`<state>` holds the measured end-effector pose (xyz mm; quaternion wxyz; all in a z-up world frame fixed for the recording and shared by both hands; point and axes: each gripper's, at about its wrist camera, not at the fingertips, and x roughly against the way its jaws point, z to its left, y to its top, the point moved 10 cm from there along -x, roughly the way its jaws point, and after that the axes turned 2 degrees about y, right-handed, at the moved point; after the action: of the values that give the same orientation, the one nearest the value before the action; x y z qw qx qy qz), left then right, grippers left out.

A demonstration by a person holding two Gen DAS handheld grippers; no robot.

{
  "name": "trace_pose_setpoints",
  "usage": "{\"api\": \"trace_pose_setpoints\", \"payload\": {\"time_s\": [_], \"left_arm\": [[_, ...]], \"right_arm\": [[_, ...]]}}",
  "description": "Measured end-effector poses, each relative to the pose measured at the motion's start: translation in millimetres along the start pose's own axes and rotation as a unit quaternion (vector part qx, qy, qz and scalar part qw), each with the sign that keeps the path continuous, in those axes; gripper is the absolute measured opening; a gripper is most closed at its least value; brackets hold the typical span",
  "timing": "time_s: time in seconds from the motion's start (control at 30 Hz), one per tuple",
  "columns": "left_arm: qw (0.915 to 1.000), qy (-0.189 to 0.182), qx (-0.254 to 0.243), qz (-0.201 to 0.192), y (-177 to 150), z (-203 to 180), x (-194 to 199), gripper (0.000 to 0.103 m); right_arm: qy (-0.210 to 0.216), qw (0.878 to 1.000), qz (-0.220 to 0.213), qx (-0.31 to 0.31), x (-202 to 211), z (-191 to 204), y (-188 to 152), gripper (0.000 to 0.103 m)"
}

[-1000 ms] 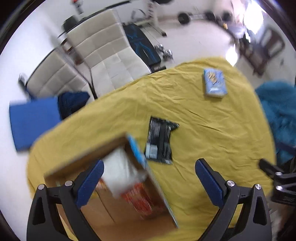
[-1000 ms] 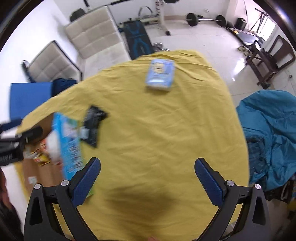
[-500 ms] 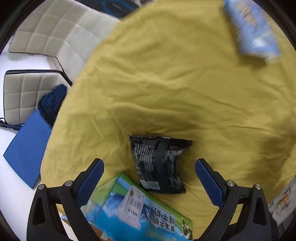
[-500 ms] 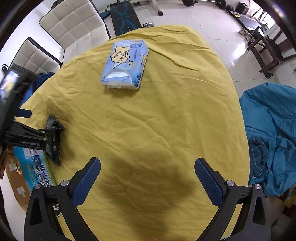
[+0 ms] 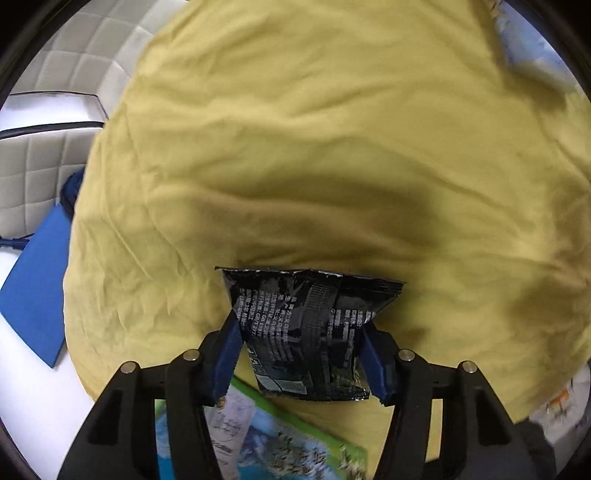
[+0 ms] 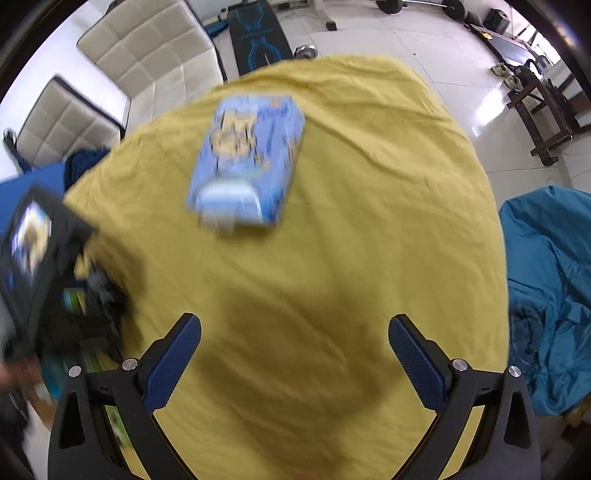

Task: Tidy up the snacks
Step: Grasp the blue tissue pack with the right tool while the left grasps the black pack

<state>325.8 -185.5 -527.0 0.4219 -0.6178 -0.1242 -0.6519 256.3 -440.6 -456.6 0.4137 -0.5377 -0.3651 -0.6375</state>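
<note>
A black snack packet (image 5: 310,332) lies on the yellow tablecloth (image 5: 314,147), and my left gripper (image 5: 301,347) is shut on its lower half, blue pads pressing both sides. Just below it shows the blue-green printed flap of a cardboard box (image 5: 280,446). In the right wrist view my right gripper (image 6: 294,350) hangs open above bare cloth (image 6: 369,258). A light blue tissue pack (image 6: 247,158) lies farther back on the table, blurred. The left gripper's body (image 6: 44,266) appears as a dark blur at that view's left edge.
Two cream quilted chairs (image 6: 147,48) stand beyond the table's far left, with a blue cushion (image 5: 33,291) beside them. A teal cloth heap (image 6: 546,288) sits to the right. A weight bench (image 6: 258,33) and dark chair (image 6: 543,107) stand on the white floor.
My left gripper came down over the black packet and shut on it. The right gripper stayed open and moved closer to the table, and the tissue pack now looks larger.
</note>
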Motion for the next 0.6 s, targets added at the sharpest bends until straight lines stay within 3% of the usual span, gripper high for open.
{"api": "trace_pose_setpoints", "payload": {"time_s": [0.07,0.13,0.27,0.33,0.4,0.47,0.6], "left_arm": [[0.9988,-0.025,0.033,-0.024,4.8,-2.6,8.9,0.055],[0.9922,-0.077,0.09,-0.039,12.6,-3.4,17.8,0.055],[0.965,-0.172,0.188,-0.06,22.7,-2.0,26.8,0.055],[0.9565,-0.192,0.211,-0.061,23.1,-1.8,25.2,0.057],[0.9521,-0.198,0.223,-0.066,21.7,-2.2,22.7,0.058],[0.9506,-0.204,0.225,-0.065,19.9,-7.7,19.0,0.063],[0.9468,-0.221,0.228,-0.056,2.2,-15.8,3.3,0.065]], "right_arm": [[0.021,1.0,-0.007,-0.017,-4.8,6.3,21.1,0.103],[0.037,0.999,-0.007,-0.036,-12.1,12.4,40.8,0.103],[0.056,0.996,0.004,-0.073,-33.1,22.9,73.9,0.103],[0.059,0.995,0.013,-0.085,-44.3,27.2,86.0,0.103],[0.044,0.995,0.024,-0.089,-56.1,28.9,91.4,0.096],[0.015,0.996,0.044,-0.077,-69.1,24.9,89.0,0.074],[-0.013,0.998,0.052,-0.037,-68.8,20.4,73.7,0.061]]}}
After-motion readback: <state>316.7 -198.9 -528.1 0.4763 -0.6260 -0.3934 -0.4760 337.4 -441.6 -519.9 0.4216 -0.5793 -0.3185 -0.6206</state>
